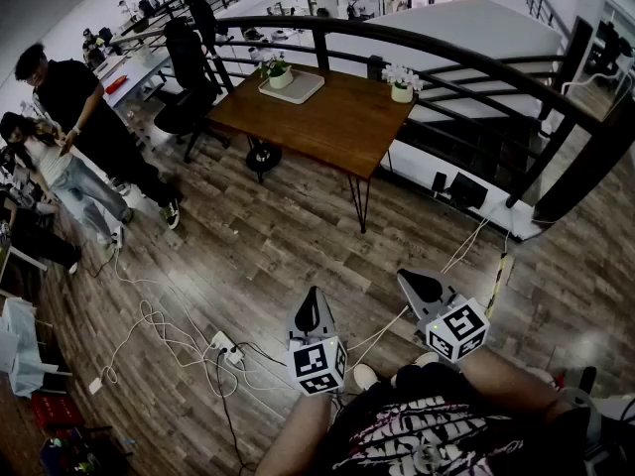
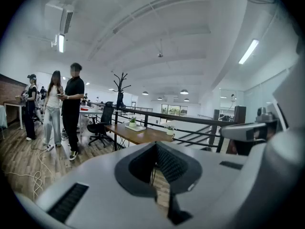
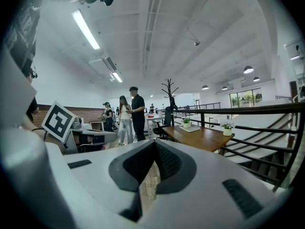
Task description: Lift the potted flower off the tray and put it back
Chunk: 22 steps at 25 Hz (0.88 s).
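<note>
- At the far corner of the wooden desk, the potted flower, with white blooms and green leaves in a pale pot, stands upright on its pale tray.
- Well apart from it, the left hand-held gripper and the right hand-held gripper have their jaws together, holding nothing.

Bright ceiling strip lights, dimmer head view, black vignetted corners, strong fisheye bending, blurred foreground
</note>
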Motion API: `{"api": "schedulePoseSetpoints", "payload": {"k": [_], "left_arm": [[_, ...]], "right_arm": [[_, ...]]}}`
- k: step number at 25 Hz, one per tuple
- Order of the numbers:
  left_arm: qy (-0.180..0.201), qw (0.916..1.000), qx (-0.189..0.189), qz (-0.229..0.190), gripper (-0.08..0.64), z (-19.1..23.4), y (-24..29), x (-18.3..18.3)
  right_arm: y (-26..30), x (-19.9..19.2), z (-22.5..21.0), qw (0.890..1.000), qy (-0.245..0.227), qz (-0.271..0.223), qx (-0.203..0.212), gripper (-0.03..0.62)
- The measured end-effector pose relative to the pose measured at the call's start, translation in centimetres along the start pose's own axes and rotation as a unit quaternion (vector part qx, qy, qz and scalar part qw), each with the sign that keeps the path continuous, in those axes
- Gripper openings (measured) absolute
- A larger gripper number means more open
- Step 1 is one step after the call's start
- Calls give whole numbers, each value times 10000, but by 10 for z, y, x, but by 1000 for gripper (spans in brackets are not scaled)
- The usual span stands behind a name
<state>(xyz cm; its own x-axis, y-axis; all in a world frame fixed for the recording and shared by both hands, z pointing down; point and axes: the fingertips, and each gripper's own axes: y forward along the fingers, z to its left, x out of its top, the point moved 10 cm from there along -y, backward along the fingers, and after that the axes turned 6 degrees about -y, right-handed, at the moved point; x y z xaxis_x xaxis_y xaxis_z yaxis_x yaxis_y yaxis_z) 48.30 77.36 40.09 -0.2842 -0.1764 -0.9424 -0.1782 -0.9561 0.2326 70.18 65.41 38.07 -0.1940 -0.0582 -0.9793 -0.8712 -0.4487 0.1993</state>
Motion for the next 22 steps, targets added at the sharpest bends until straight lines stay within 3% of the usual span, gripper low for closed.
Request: {"api": "schedulePoseSetpoints", "payload": {"k": [22], "left_arm": [[-274, 9994, -184, 86, 8, 54, 16, 7]], "right_arm": [[32, 16, 19, 9998, -47, 134, -146, -3]]}}
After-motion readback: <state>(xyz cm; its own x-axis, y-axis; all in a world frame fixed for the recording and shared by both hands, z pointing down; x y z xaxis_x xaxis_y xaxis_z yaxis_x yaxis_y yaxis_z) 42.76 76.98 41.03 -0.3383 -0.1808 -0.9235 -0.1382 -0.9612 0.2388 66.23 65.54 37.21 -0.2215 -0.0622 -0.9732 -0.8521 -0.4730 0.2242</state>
